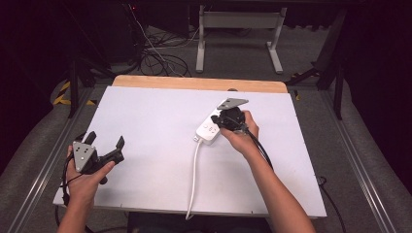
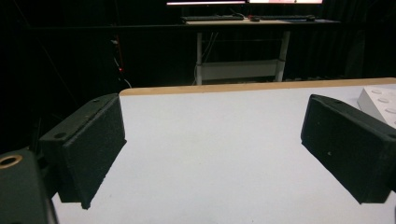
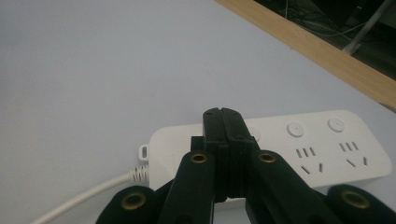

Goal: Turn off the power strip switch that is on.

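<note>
A white power strip [image 1: 210, 127] lies on the white table [image 1: 155, 131] right of centre, its white cable [image 1: 193, 179] running toward the near edge. My right gripper [image 1: 224, 121] sits over the strip, shut, jaws pressed together with nothing between them. In the right gripper view the shut tips [image 3: 222, 114] rest against the strip [image 3: 327, 144] near a round button [image 3: 295, 129], with sockets to the right. My left gripper [image 1: 104, 145] is held open at the table's near left, empty. In the left gripper view its pads [image 2: 93, 149] stand wide apart over bare table, the strip's corner [image 2: 378, 100] at far right.
A wooden strip [image 1: 199, 83] edges the table's far side. Beyond it stand a desk frame [image 1: 238, 29] and tangled cables [image 1: 155, 58] on the floor. Metal rails [image 1: 354, 150] run along both sides of the table.
</note>
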Motion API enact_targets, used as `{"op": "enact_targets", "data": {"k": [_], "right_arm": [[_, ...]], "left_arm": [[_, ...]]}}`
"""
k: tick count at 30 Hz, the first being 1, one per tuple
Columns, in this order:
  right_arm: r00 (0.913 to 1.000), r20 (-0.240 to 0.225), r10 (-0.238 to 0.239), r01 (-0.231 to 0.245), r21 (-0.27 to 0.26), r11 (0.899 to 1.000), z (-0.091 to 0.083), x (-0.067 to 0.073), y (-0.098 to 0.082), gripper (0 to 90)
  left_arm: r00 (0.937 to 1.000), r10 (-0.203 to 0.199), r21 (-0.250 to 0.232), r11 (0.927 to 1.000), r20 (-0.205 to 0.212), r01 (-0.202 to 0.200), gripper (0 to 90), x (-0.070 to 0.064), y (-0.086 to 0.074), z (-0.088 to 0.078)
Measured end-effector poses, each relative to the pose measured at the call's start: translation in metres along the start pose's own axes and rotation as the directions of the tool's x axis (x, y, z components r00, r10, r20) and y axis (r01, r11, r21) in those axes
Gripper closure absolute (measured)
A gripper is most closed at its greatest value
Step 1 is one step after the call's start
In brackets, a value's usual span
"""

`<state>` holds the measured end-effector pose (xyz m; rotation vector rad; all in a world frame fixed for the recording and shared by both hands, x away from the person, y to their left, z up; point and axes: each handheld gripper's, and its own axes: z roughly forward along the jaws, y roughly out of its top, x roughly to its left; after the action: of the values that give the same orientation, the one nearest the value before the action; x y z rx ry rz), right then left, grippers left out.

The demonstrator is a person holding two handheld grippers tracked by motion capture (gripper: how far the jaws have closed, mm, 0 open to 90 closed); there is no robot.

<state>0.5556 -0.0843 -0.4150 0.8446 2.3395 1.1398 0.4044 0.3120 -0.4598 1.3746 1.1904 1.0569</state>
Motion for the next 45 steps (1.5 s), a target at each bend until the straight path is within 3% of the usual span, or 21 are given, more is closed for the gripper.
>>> {"op": "enact_targets", "data": {"k": [5, 11, 16, 27, 28, 31, 34, 37, 41, 45], "right_arm": [[0.9997, 0.013, -0.02, 0.019, 0.065, 0.998, 0.022, 0.006, 0.008, 90.0], [0.9985, 0.055, -0.003, -0.004, 0.119, 0.993, 0.041, 0.01, 0.012, 90.0], [0.9957, 0.09, 0.019, -0.037, 0.199, 0.979, 0.059, 0.008, 0.008, 90.0], [0.9953, 0.08, 0.055, -0.07, 0.199, 0.978, 0.063, 0.009, 0.006, 90.0], [0.9932, 0.077, 0.088, -0.101, 0.194, 0.976, 0.062, 0.007, 0.006, 90.0], [0.9917, 0.075, 0.104, -0.118, 0.199, 0.973, 0.061, 0.006, 0.005, 90.0], [0.9925, 0.08, 0.093, -0.107, 0.2, 0.974, 0.062, 0.008, 0.005, 90.0], [0.9935, 0.107, 0.039, -0.062, 0.214, 0.975, 0.064, 0.014, 0.005, 90.0], [0.9934, 0.107, 0.042, -0.064, 0.213, 0.975, 0.064, 0.014, 0.005, 90.0], [0.9918, 0.128, -0.002, -0.027, 0.223, 0.974, 0.065, 0.018, 0.006, 90.0]], "left_arm": [[0.9998, 0.002, -0.003, 1.0, 0.018, -0.002, 7.0, -0.003, 0.001, 0.004], [0.999, 0.0, 0.003, 1.0, 0.045, -0.001, 7.0, -0.008, 0.002, 0.013], [0.9968, 0.014, -0.004, 0.9999, 0.079, -0.014, 7.0, -0.015, 0.004, 0.02], [0.9943, 0.005, -0.002, 1.0, 0.107, -0.005, 7.0, -0.021, 0.006, 0.028], [0.9944, 0.005, -0.002, 1.0, 0.106, -0.004, 7.0, -0.021, 0.006, 0.028], [0.9948, 0.001, -0.003, 1.0, 0.102, -0.001, 7.0, -0.021, 0.005, 0.029], [0.9953, 0.001, 0.0, 1.0, 0.096, -0.001, 7.0, -0.019, 0.005, 0.028], [0.996, -0.004, -0.003, 1.0, 0.089, 0.005, 7.0, -0.017, 0.006, 0.027], [0.9969, -0.01, -0.001, 1.0, 0.078, 0.01, 7.1, -0.014, 0.005, 0.026], [0.9973, -0.013, -0.001, 0.9999, 0.073, 0.013, 7.1, -0.013, 0.005, 0.025]]}}
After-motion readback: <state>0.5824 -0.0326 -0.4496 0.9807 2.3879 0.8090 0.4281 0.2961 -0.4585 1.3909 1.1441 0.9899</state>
